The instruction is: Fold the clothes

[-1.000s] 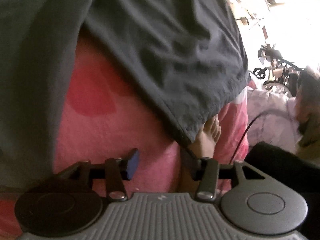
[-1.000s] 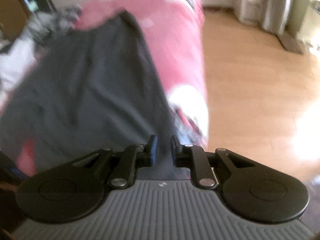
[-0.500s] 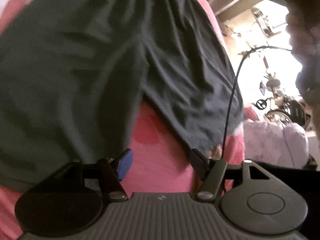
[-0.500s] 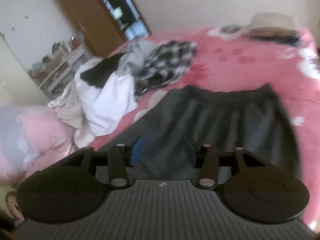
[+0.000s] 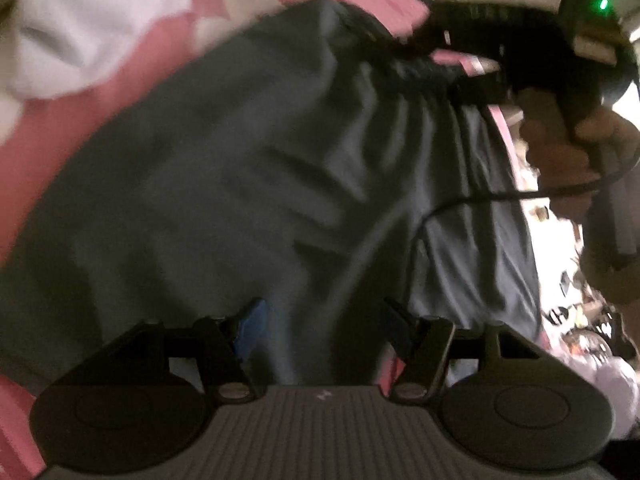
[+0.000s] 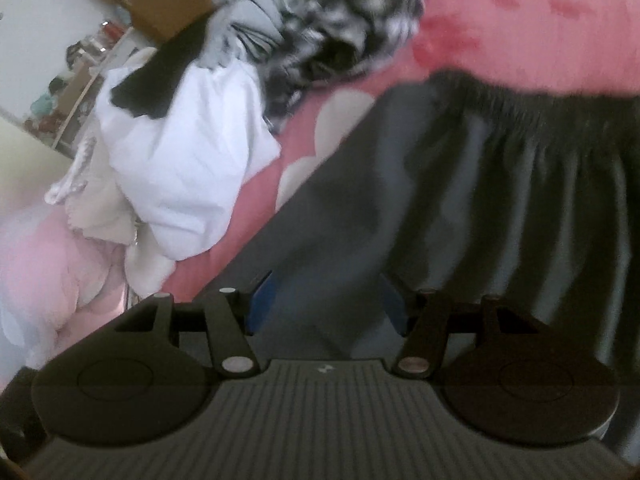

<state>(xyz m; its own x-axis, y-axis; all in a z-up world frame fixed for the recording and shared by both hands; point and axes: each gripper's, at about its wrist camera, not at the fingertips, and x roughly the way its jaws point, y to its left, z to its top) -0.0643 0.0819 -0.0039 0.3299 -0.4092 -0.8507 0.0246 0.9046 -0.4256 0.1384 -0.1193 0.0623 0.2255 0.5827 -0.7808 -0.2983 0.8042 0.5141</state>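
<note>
Now, notes from both wrist views:

Left gripper (image 5: 320, 320): jaws spread, nothing pinched; it hangs over the dark grey shorts (image 5: 248, 184), tilted steeply down at the cloth. Blur hides whether the tips graze the fabric.

Right gripper (image 6: 326, 304): jaws have just been opening; only loose grey cloth lies below the gap, no pad pressing on it. In the left view it shows as a dark body in the person's hand (image 5: 568, 152), near the gathered waistband (image 5: 420, 76).

Task's thing: the shorts lie spread on the pink bedspread (image 6: 540, 32), waistband (image 6: 540, 104) toward the far side, fabric rumpled in long ridges.

Step in hand (judged): released after laying out; next comes picking a fresh hold for a fold.

Doing it well: take two matching points on one edge, pinch a single clean layer near the hem or waistband, lift both sides evenly so the ridges pull flat, lay edge on edge.

Edges: the shorts' left edge runs diagonally beside white patches in the bedspread print. Bed edge not clearly in view.

Open room: pink cover beyond the waistband is bare. To the left a heap sits near, white garment (image 6: 180, 152) and checked cloth (image 6: 348, 28); folds should go away from it.

Hazard: a cable (image 5: 500, 196) trails across the shorts and could snag.
</note>
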